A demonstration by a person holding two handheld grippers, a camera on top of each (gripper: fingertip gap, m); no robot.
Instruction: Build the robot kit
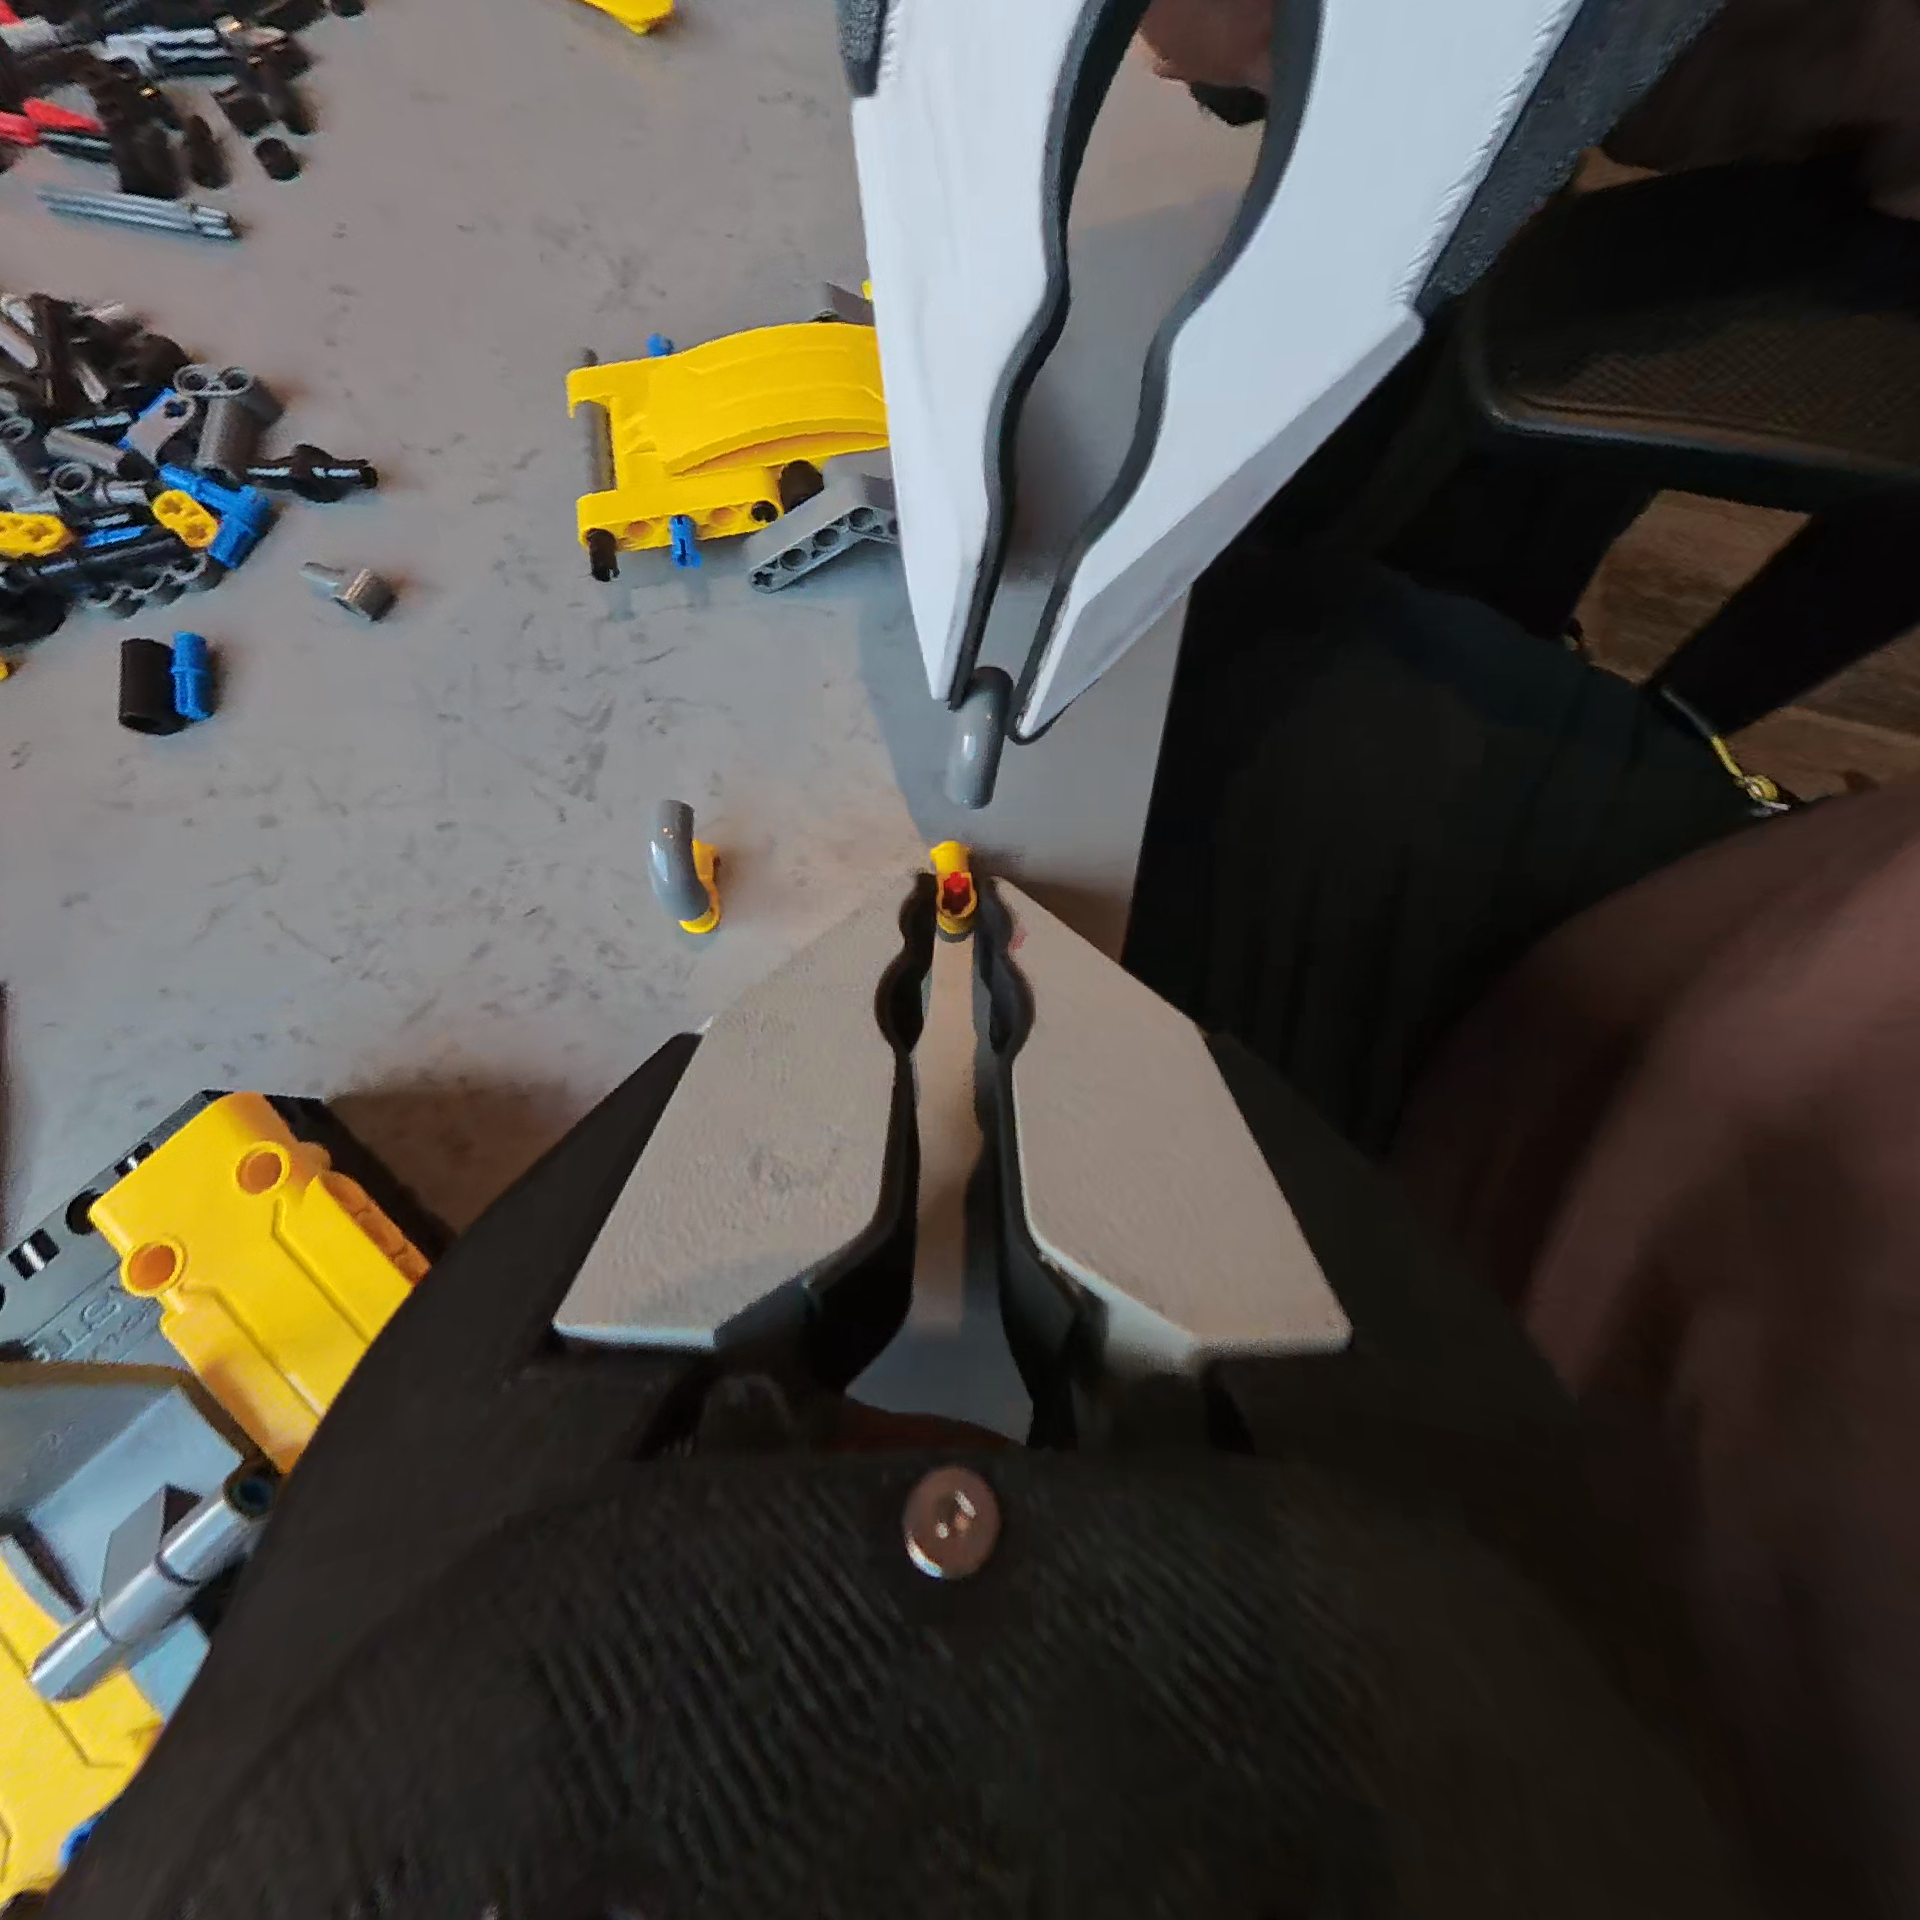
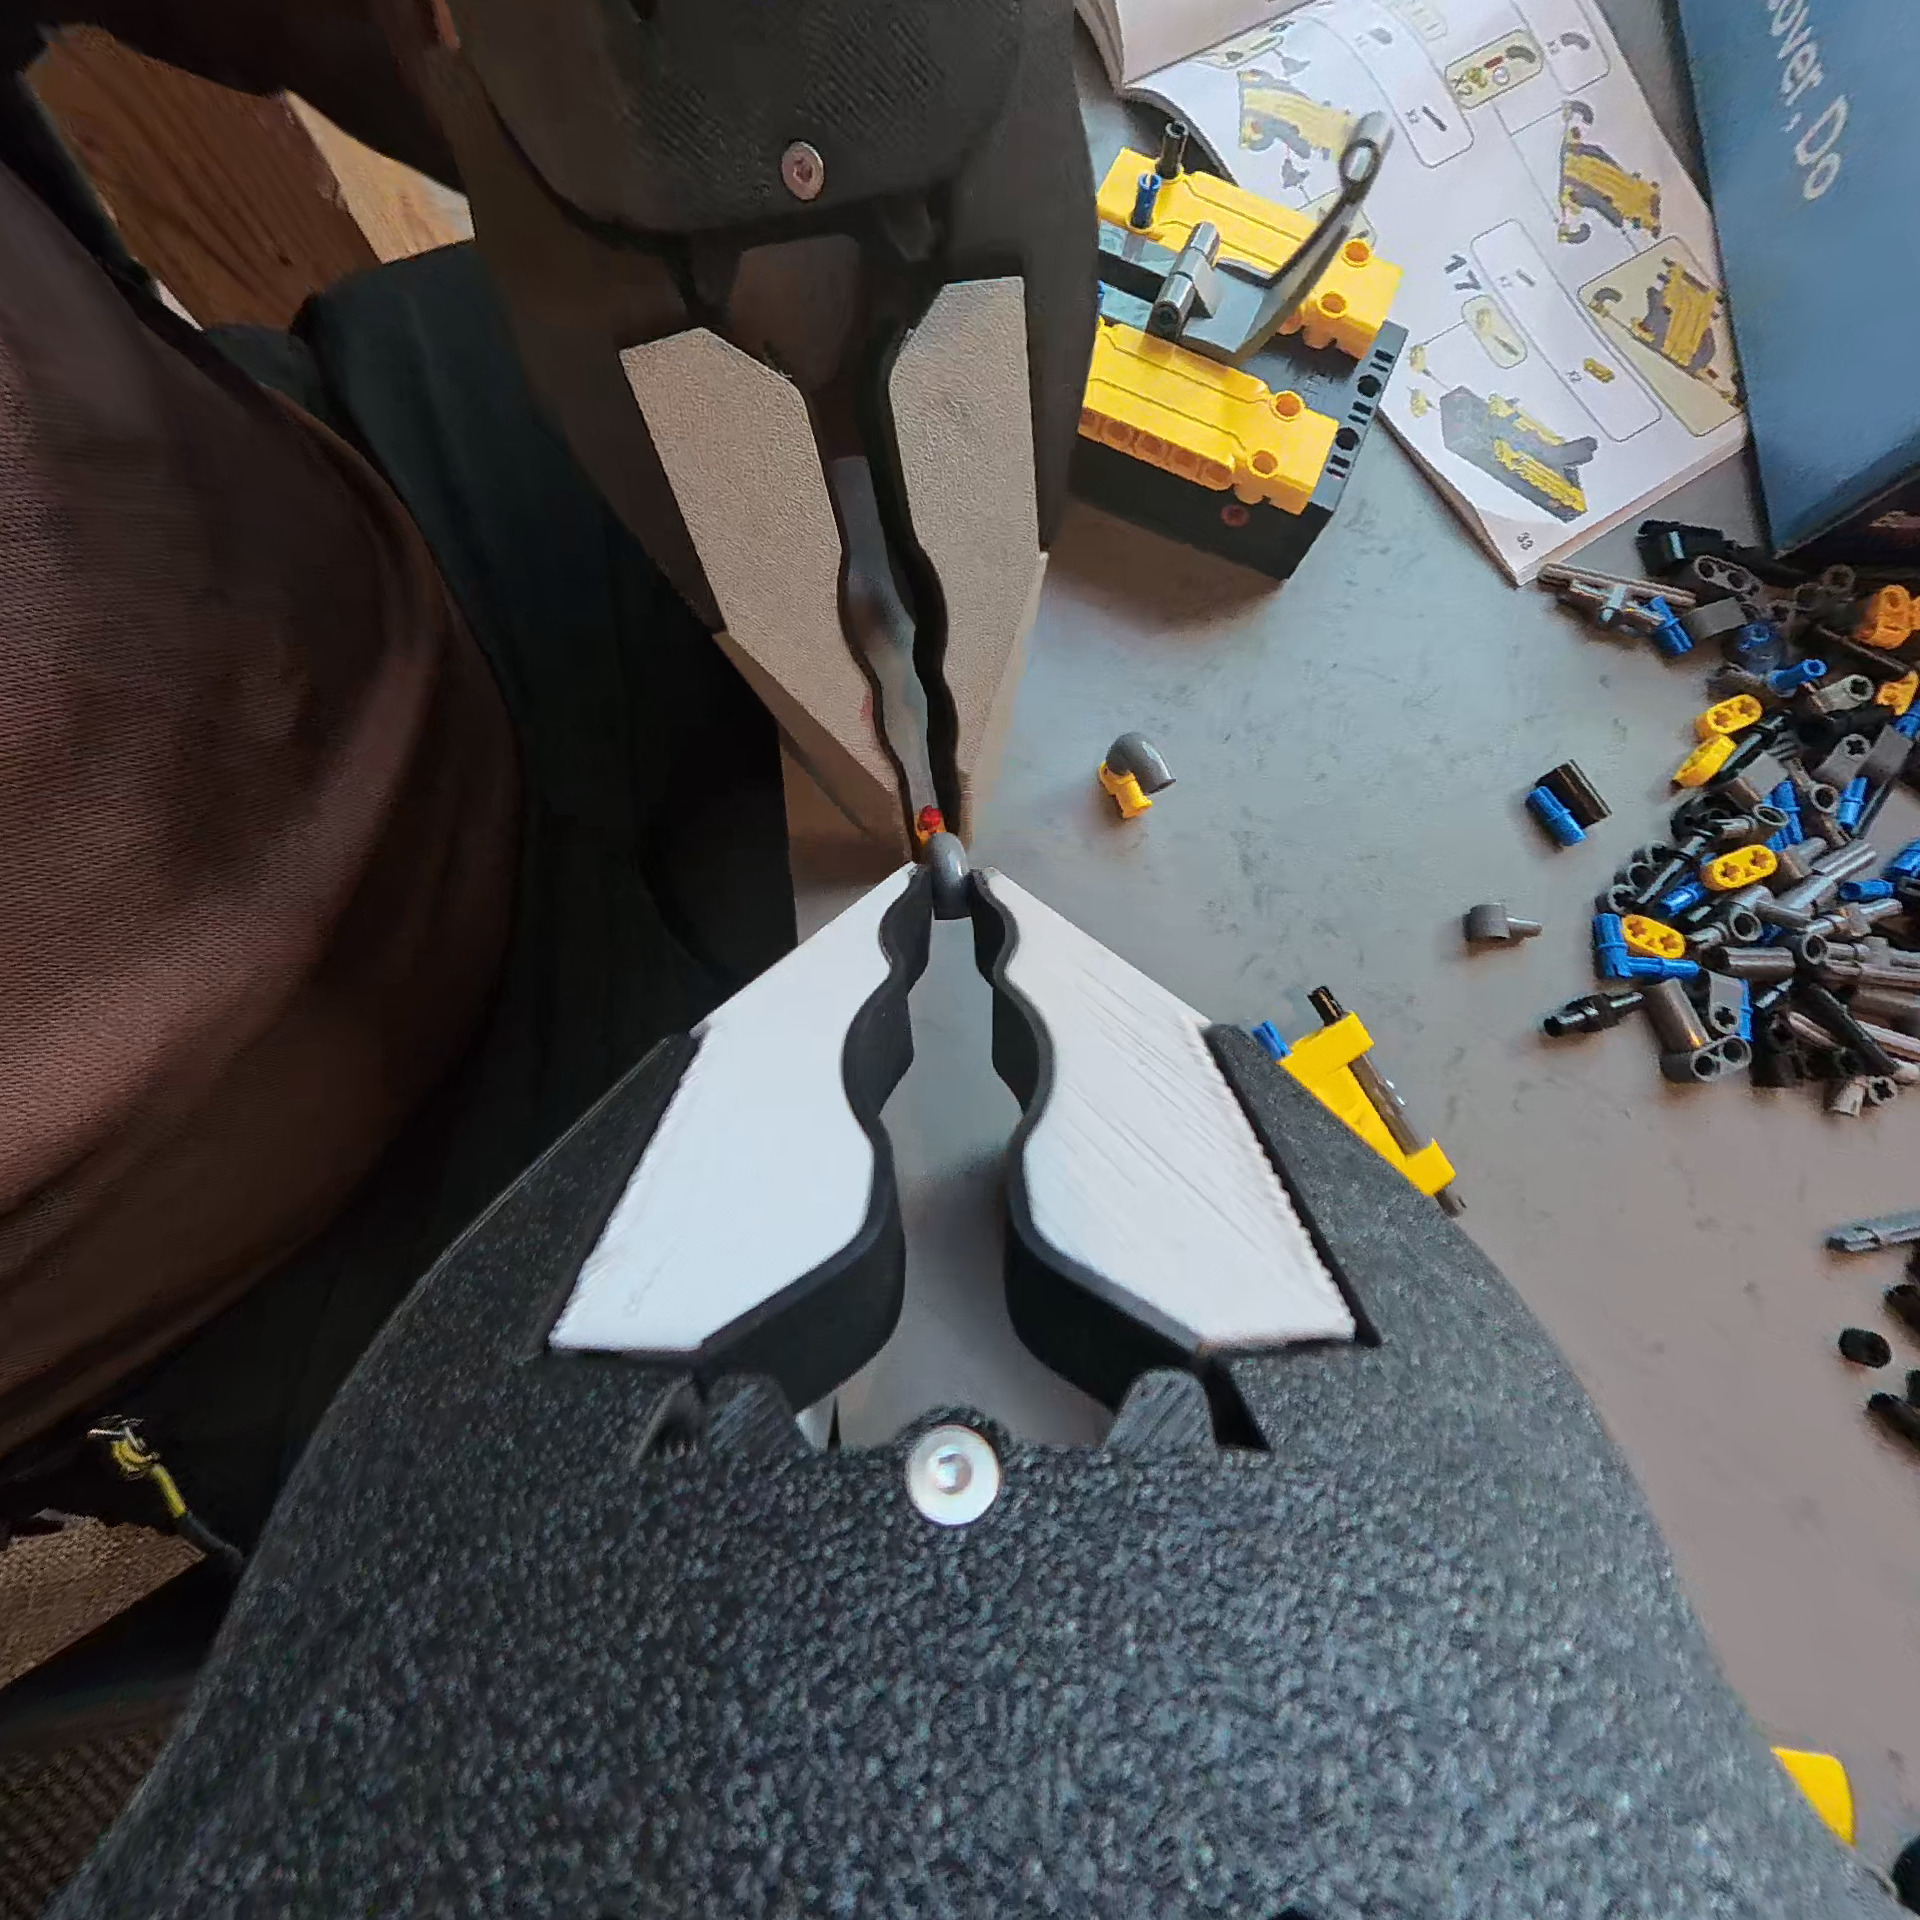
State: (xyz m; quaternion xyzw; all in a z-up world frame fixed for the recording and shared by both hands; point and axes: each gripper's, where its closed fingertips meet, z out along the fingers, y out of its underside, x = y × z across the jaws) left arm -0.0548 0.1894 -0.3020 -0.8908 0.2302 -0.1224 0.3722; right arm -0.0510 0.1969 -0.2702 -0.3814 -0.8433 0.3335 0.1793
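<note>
My left gripper (image 1: 952, 896) is shut on a small yellow connector with a red pin (image 1: 952, 889) at its tips. My right gripper (image 2: 948, 883) is shut on a small grey curved piece (image 2: 945, 864). The two grippers point tip to tip above the grey table's edge. In the left wrist view the right gripper (image 1: 987, 707) comes in from above with the grey piece (image 1: 975, 740) a short gap from the yellow connector. In the right wrist view the left gripper (image 2: 935, 821) holds the yellow and red piece (image 2: 927, 821) just beyond the grey piece. A matching grey elbow with yellow connector (image 1: 681, 864) lies on the table.
A yellow and black brick assembly (image 2: 1210, 405) stands on the grey table (image 2: 1351, 727) beside an open instruction booklet (image 2: 1507, 260) and a blue box (image 2: 1818, 260). A pile of small black, grey, blue and yellow parts (image 2: 1766, 883) lies at the right. A yellow curved panel assembly (image 1: 727, 447) lies nearby. A person's dark clothing (image 2: 208, 727) is close. Left and right tips are no more than a few centimetres apart.
</note>
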